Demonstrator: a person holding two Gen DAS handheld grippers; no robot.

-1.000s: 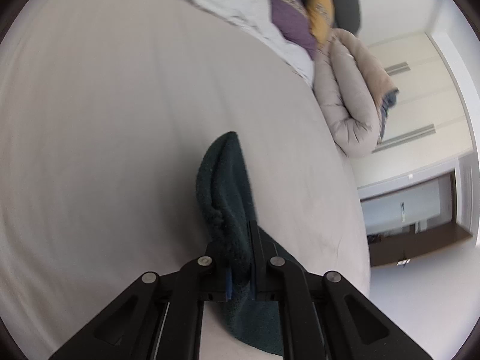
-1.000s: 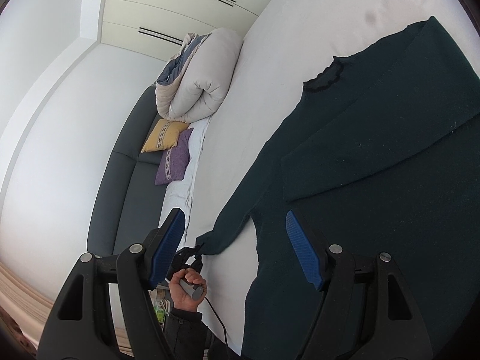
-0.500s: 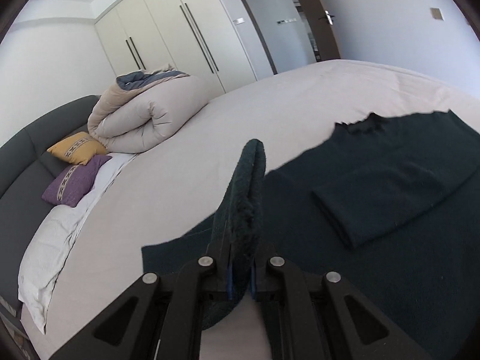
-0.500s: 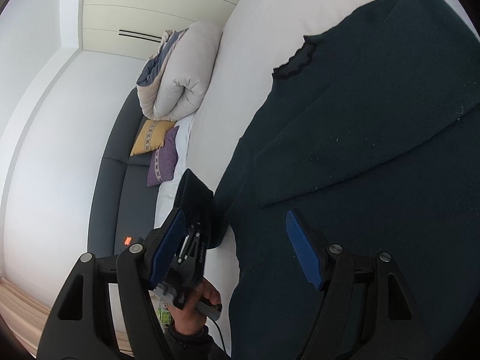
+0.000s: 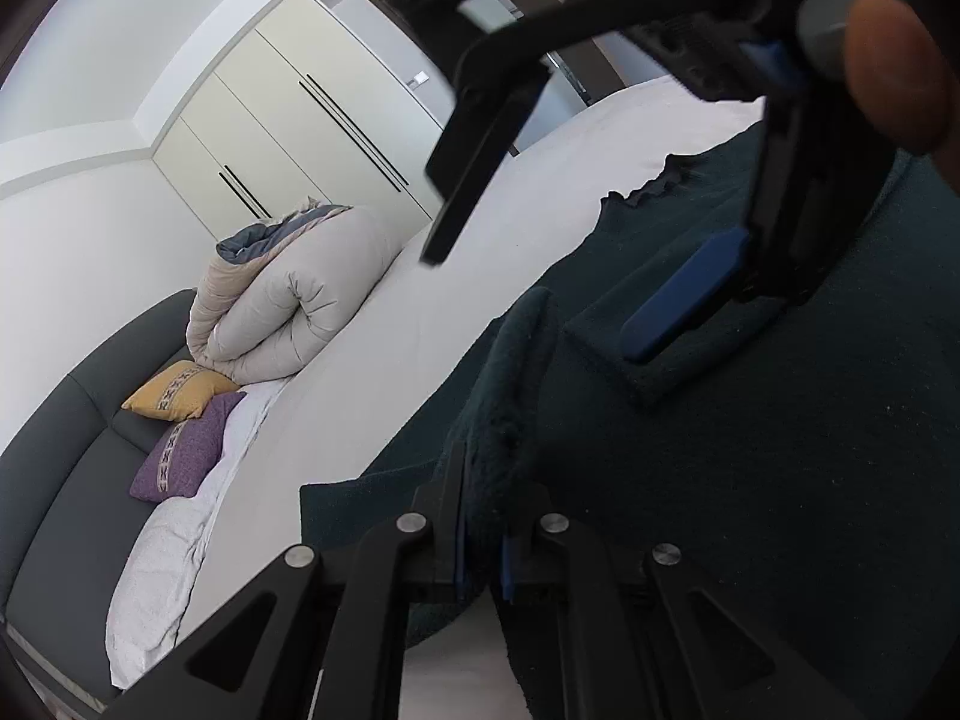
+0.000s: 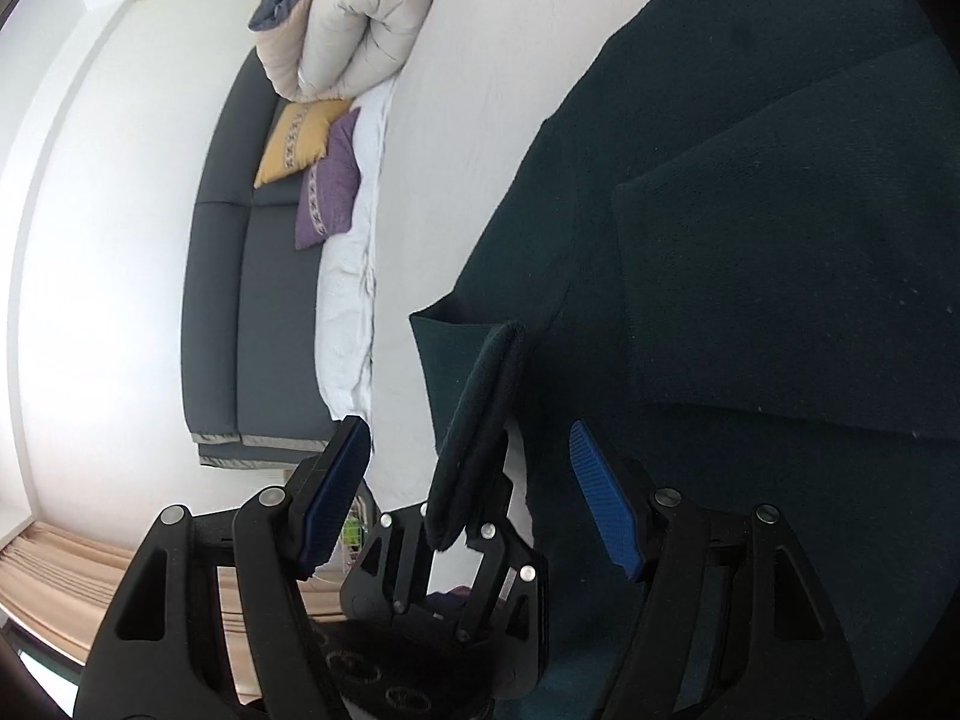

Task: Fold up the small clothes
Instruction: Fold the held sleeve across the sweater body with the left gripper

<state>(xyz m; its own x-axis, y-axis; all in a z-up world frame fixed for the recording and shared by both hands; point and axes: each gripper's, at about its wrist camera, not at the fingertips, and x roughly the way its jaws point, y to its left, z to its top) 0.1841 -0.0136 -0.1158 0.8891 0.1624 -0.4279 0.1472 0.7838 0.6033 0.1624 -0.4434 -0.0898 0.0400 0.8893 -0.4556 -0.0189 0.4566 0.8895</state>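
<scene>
At the far left a grey sofa (image 5: 78, 450) carries a yellow cushion (image 5: 177, 397) and a purple cushion (image 5: 189, 455), with a rolled duvet (image 5: 288, 306) just beside them at the head of the bed (image 5: 384, 360). Moving right, the dark green sweater (image 5: 750, 480) lies spread on the bed, its frilled collar (image 5: 648, 189) toward the wardrobe (image 5: 312, 120) and one sleeve already folded across the chest. The left claw (image 5: 480, 564) is clamped on the cuff of the other sleeve (image 5: 510, 372), which stands up between its pads as a doubled ridge. A second ago that sleeve lay stretched out sideways over bare sheet, well apart from the body; half a second ago it was lifted and turned toward the garment; now it hangs over the sweater's edge, with the cuff near the folded sleeve. In the right wrist view the same sleeve (image 6: 480, 414) rises between the pads of the right claw (image 6: 474, 498), which stands wide apart and touches no cloth. Further right, that claw (image 5: 600, 192) looms over the chest area. The second sleeve fold looks roughly half done: the cuff probably needs laying flat across the chest and releasing before the body can be folded.
</scene>
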